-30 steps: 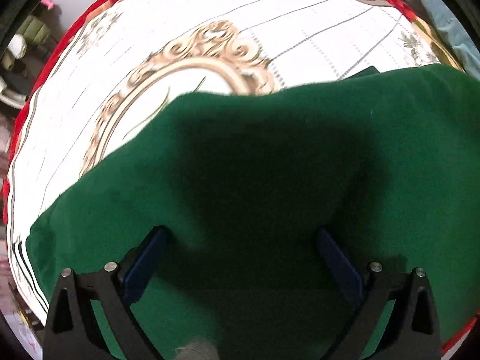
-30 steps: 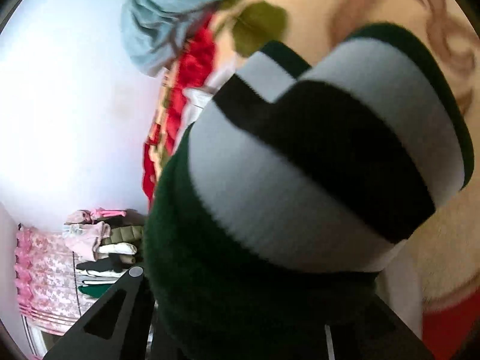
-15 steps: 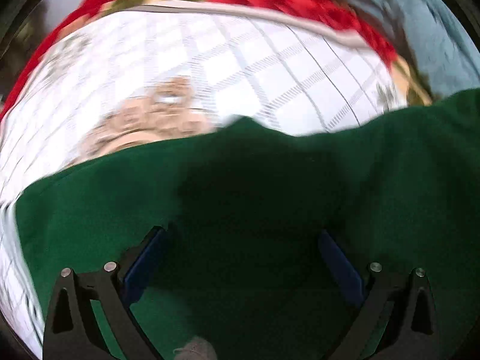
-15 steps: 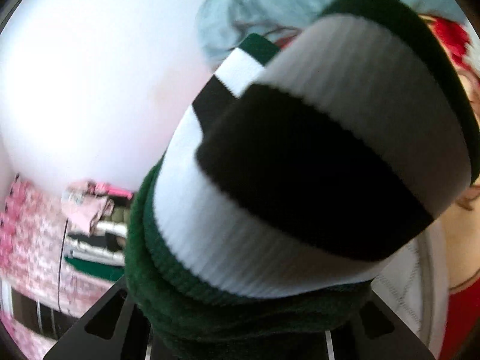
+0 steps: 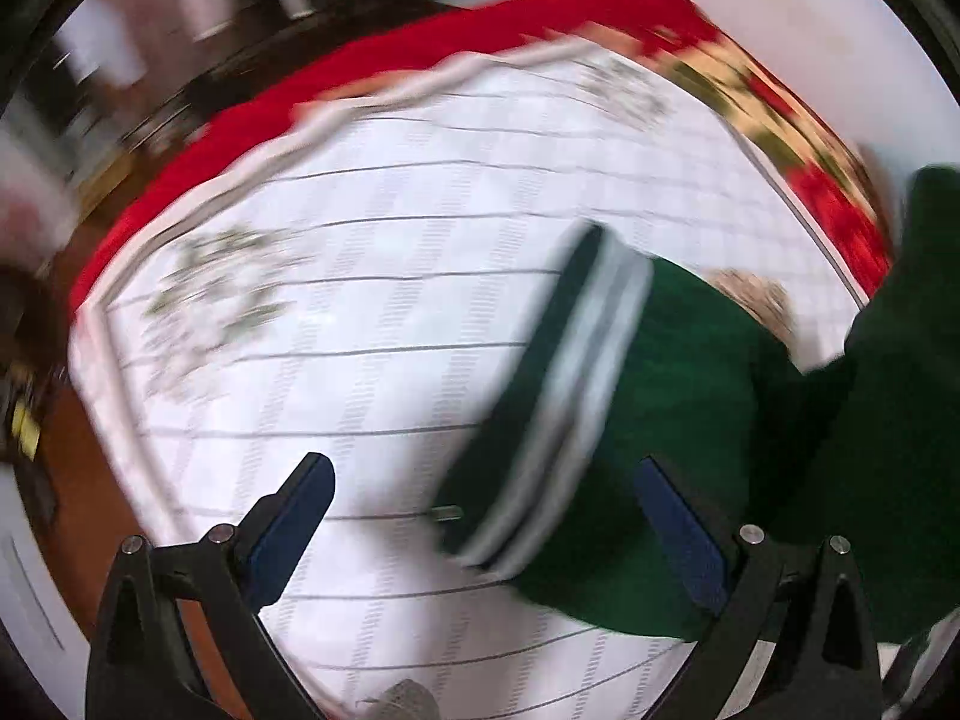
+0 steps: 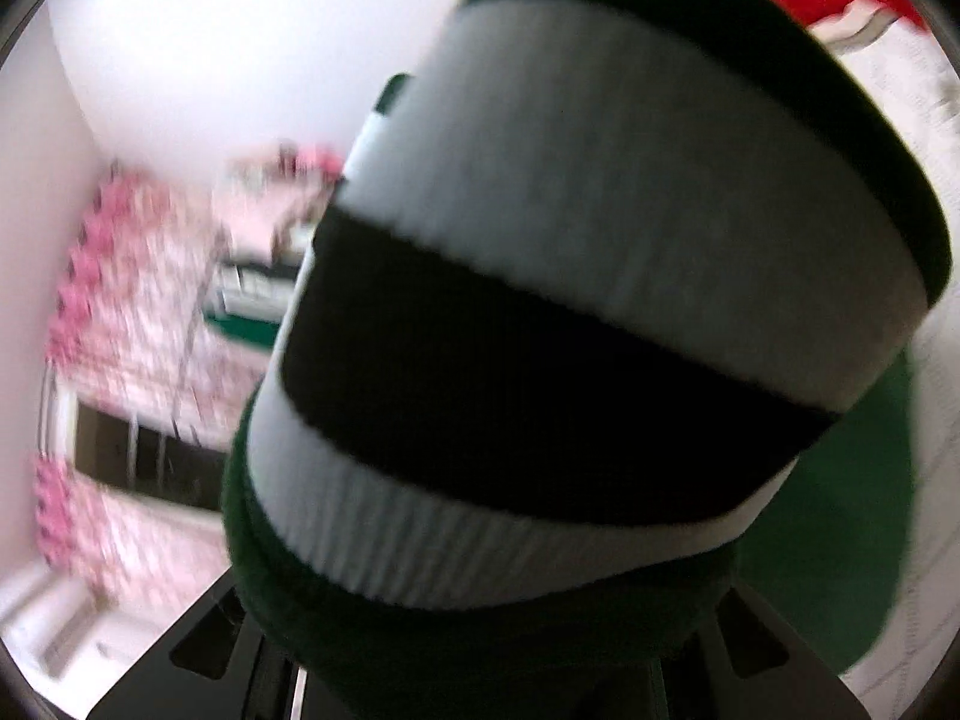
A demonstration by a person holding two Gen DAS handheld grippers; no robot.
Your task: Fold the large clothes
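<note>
We look down along the left gripper (image 5: 483, 516), its blue-padded fingers (image 5: 288, 525) spread wide at the bottom of the frame with nothing pinched between them. Below it lies a white quilted bedspread (image 5: 372, 324) with grey lines and a red border (image 5: 384, 69) along the top. The green garment (image 5: 708, 396) fills the lower right of this view; its striped ribbed band (image 5: 558, 408), dark, white and green, runs diagonally through the centre and hangs between the spread fingers, and we see no pad pressing on it.

In the right wrist view, that striped cuff (image 6: 576, 324) bulges toward the lens and fills most of the frame. The right gripper (image 6: 480, 654) at the bottom edge is pressed together on the bunched green cloth, its fingertips buried in it. At the left we make out pink patterned fabric (image 6: 108, 312), blurred, and a pale wall (image 6: 228, 48) at upper left.
</note>
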